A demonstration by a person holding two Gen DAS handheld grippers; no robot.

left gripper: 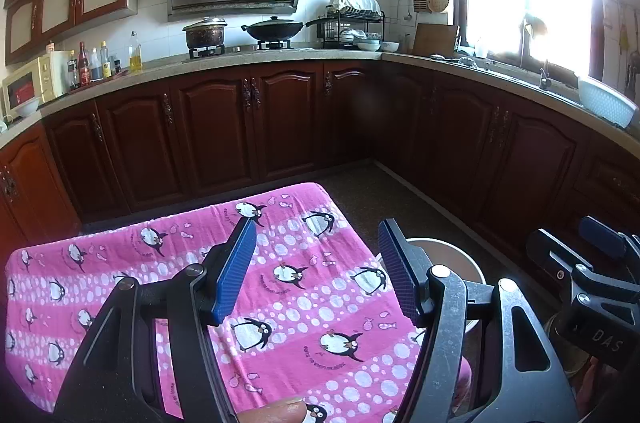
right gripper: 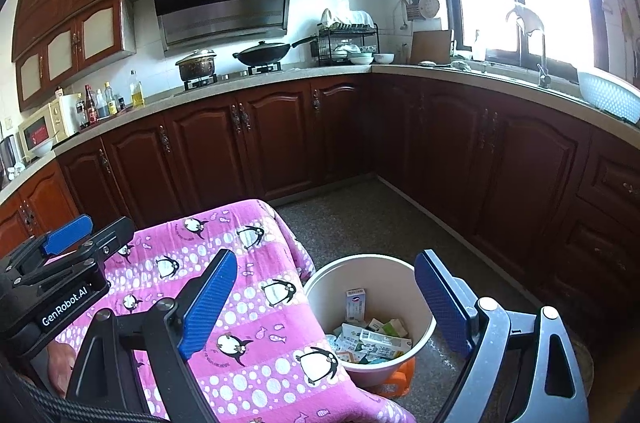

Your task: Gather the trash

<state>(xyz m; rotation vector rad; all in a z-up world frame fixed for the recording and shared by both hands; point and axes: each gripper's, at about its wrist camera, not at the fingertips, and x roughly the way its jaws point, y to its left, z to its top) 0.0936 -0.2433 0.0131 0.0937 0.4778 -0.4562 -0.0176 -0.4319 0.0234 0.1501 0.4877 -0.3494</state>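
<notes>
A cream bucket (right gripper: pixel 408 273) stands on the floor right of a table covered by a pink penguin cloth (right gripper: pixel 256 303). Several small cartons and wrappers (right gripper: pixel 372 337) lie inside the bucket. My right gripper (right gripper: pixel 324 299) is open and empty, above the cloth's right edge and the bucket. My left gripper (left gripper: pixel 316 263) is open and empty above the pink cloth (left gripper: pixel 300 303); the bucket's rim (left gripper: pixel 440 247) shows behind its right finger. Each gripper shows at the edge of the other's view.
Dark wooden cabinets (right gripper: pixel 280 135) run along the back and right under a stone counter (right gripper: pixel 280 77) with pots, bottles and a dish rack. Speckled floor (right gripper: pixel 360 219) lies between table and cabinets. An orange object (right gripper: pixel 400 377) sits under the bucket.
</notes>
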